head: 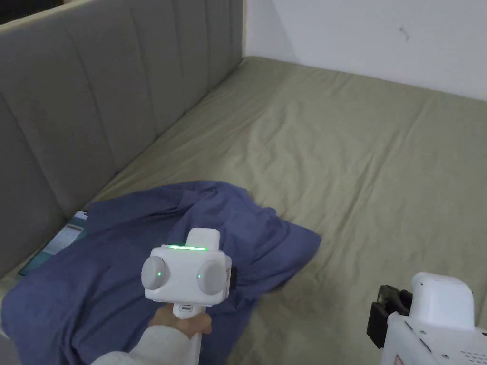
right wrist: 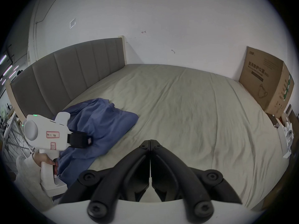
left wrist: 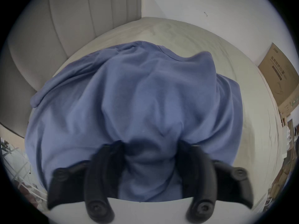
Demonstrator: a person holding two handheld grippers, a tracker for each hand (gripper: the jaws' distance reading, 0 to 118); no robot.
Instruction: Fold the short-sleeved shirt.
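The blue short-sleeved shirt (head: 123, 266) is lying crumpled on the olive sheet (head: 361, 157) at the lower left of the head view, beside the grey headboard (head: 95, 95). The left gripper (left wrist: 149, 148) is sitting over it; its own view is showing the jaws spread with cloth bunched between them, though whether they are pressing it is hard to tell. The right gripper (right wrist: 150, 141) is hovering above bare sheet, jaws clenched together on nothing. Its view is also showing a cardboard box (right wrist: 267, 82) at the right.
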